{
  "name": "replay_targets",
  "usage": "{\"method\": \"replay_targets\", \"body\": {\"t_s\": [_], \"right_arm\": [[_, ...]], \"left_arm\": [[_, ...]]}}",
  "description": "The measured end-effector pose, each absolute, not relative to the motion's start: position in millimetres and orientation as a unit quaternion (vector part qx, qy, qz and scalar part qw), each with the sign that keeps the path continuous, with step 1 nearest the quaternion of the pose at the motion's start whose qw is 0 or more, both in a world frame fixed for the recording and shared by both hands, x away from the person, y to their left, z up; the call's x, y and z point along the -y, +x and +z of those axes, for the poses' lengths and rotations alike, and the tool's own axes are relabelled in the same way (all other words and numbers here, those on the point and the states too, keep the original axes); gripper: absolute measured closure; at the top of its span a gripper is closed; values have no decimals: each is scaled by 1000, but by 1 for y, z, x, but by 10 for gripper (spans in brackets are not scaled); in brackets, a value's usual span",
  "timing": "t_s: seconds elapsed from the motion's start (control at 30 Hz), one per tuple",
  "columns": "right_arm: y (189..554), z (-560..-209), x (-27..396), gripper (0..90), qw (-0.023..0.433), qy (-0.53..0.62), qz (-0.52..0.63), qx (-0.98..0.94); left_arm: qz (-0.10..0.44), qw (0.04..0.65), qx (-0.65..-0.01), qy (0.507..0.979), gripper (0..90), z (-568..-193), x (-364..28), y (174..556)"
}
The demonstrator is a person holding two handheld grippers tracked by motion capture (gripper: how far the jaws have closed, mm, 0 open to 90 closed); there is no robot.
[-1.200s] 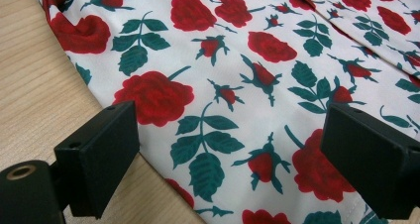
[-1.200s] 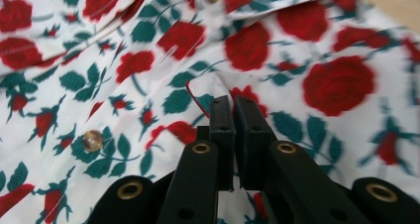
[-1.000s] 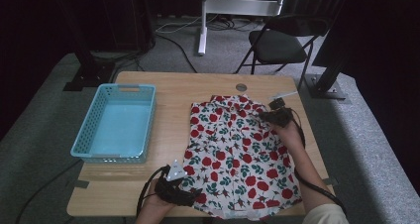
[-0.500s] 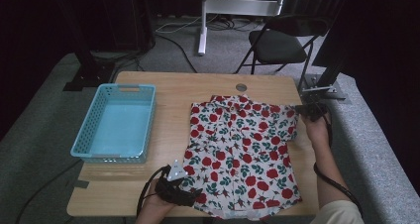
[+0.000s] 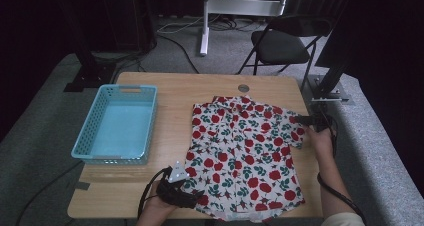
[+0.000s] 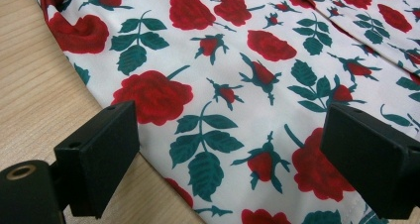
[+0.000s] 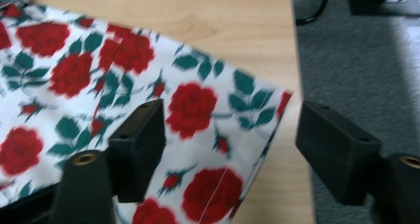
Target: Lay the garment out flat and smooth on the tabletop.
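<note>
On the wooden table (image 5: 175,88), the rose shirt (image 5: 240,151) is lying flat, right of the blue basket (image 5: 120,123). The right gripper (image 5: 304,120) is hovering at the sleeve (image 7: 233,120); its jaws have just been opening and are standing apart, gripping nothing. The left gripper (image 5: 192,196) is waiting wide apart at the bottom hem. The sleeve is sitting near the table's right edge, so a pull could be dragging it off. There is open wood between shirt and basket.
</note>
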State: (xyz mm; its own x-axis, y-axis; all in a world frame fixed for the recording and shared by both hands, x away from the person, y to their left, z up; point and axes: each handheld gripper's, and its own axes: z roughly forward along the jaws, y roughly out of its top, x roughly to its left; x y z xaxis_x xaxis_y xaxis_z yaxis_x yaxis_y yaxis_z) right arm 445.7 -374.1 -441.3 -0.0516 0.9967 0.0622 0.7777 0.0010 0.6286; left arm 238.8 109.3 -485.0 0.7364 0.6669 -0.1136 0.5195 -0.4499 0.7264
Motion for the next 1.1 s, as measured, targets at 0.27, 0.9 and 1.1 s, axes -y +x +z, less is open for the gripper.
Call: {"method": "replay_targets", "body": {"t_s": [0.27,0.9,1.1], "right_arm": [[416,-457,371,126,184,656,317,-660],[329,-480,348,133,208,592,368,-687],[303,-480,346,133,220,585,371,-687]], "left_arm": [[92,389,-351,847,89,-485,-109,239],[75,392,-346,849,89,-482,-112,240],[75,395,-340,850,89,-480,-111,240]]}}
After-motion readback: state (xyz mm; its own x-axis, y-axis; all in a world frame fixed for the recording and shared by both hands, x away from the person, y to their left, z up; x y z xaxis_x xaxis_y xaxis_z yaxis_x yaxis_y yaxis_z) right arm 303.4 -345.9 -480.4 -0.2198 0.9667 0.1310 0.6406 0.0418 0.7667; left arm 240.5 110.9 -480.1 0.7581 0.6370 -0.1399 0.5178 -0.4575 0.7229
